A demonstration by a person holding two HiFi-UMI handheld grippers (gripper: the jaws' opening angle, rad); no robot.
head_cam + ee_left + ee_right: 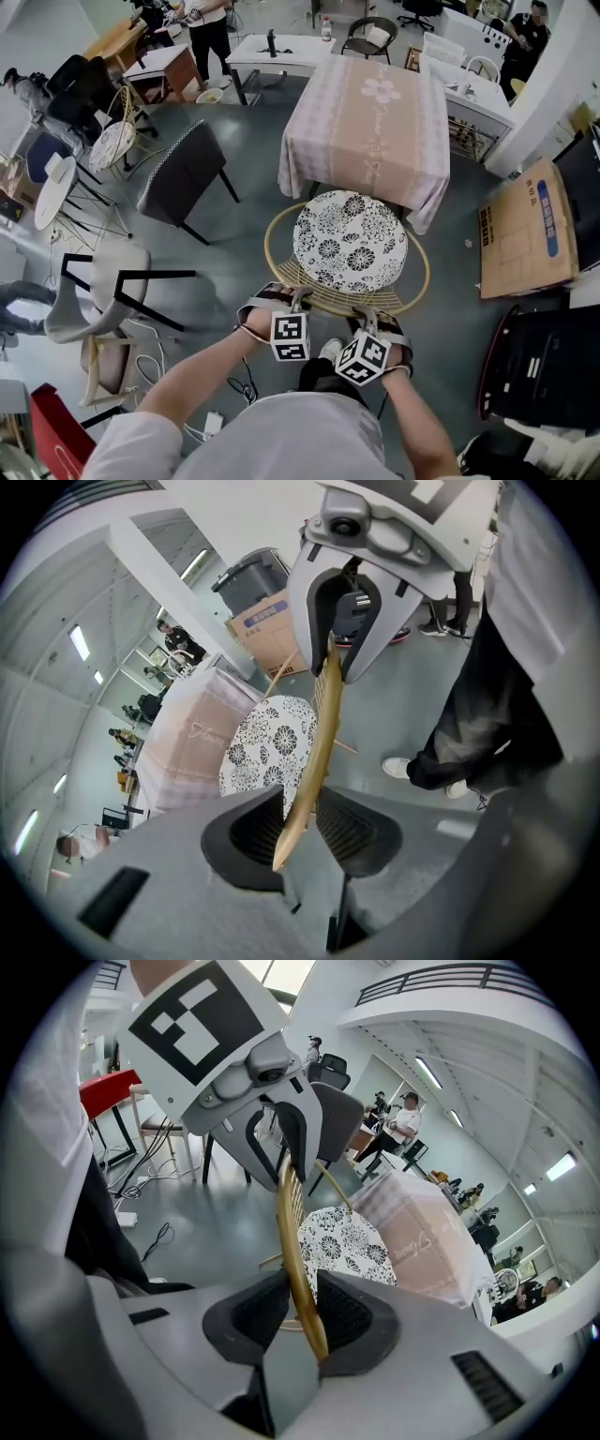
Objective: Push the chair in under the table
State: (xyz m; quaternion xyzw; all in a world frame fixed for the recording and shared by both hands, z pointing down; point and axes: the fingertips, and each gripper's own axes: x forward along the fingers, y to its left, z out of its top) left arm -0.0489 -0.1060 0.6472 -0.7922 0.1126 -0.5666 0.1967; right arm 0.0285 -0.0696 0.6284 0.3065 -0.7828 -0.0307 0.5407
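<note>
Nearest to the person, the left gripper point(281, 298) and the right gripper point(367, 323) are being held side by side, both pointing steeply down at the back of the round chair of golden rattan with a black-and-white flowered cushion point(349, 242). In the left gripper view the thin curved back rail point(319, 733) is being squeezed between the two dark pads. The jaws are standing only as far apart as the rail is thick. In the right gripper view the same rail is being clamped in the same way, a little further along. Nothing else is being held.

The chair is standing on the grey floor point(258, 131), directly before the near edge of the table covered with a pale pink checked cloth point(366, 122). The front of the cushion is lying just at the hanging hem of the cloth, and most of the seat is showing outside the table.

The pushing step is judged to be in hand and not yet far along. For the next move a level push toward the table is being called for, given equally by both grippers so that the chair is not turned aside. The table legs are being hidden by the cloth, so the wide rattan frame may be caught on them or on the hem.
</note>
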